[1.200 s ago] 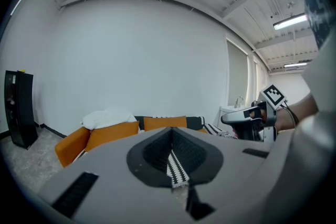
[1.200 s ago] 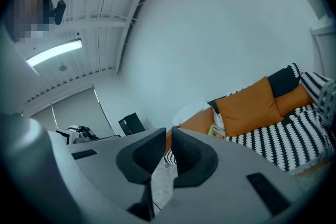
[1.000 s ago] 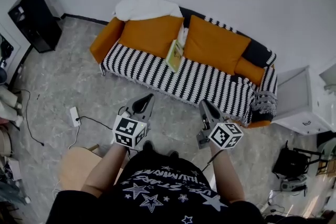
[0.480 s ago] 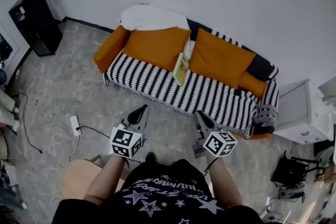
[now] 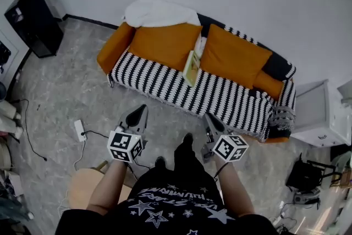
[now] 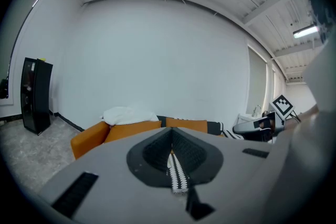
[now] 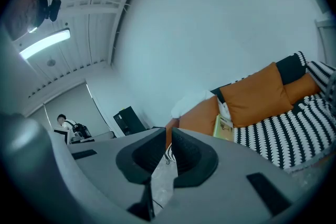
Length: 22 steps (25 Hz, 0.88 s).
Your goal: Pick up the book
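Observation:
The book, thin with a yellow-green cover, leans upright between the two orange cushions on the striped sofa. It also shows in the right gripper view as the book, right of the jaws. My left gripper and right gripper are held over the floor in front of the sofa, both well short of the book. The left gripper points at the sofa's middle with its jaws together. The right gripper is shut too, with nothing between its jaws.
A white blanket lies over the sofa's back at the left. A black speaker stands by the wall at far left, and a white cabinet right of the sofa. A power strip with cables lies on the floor beside a wooden stool.
Both grippers have drifted a little lower in the head view, the left one also leftward. A foot has stepped forward between them. The jaws stay shut.

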{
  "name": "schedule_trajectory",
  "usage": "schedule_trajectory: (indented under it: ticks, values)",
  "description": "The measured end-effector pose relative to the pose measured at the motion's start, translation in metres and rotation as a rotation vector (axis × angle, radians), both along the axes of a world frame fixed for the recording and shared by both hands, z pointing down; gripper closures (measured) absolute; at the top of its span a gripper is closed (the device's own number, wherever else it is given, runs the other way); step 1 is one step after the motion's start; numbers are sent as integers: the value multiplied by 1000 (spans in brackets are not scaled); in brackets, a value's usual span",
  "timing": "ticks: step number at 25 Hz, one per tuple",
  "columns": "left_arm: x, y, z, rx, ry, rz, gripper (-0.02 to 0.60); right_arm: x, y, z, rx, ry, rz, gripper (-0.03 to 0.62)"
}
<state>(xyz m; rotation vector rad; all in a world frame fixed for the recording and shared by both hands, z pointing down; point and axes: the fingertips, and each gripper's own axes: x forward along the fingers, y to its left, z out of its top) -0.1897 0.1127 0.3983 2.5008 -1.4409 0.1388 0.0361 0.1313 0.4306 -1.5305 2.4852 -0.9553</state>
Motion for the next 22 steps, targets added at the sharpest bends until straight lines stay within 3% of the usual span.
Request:
schedule_trajectory:
  ticks: [13, 22]
  values:
    - [72, -79, 11, -36, -25, 10, 577, 58, -91, 10, -13, -24, -16, 548]
    - [134, -138, 23, -67, -74, 62, 577, 115, -147, 28, -47, -48, 11, 548]
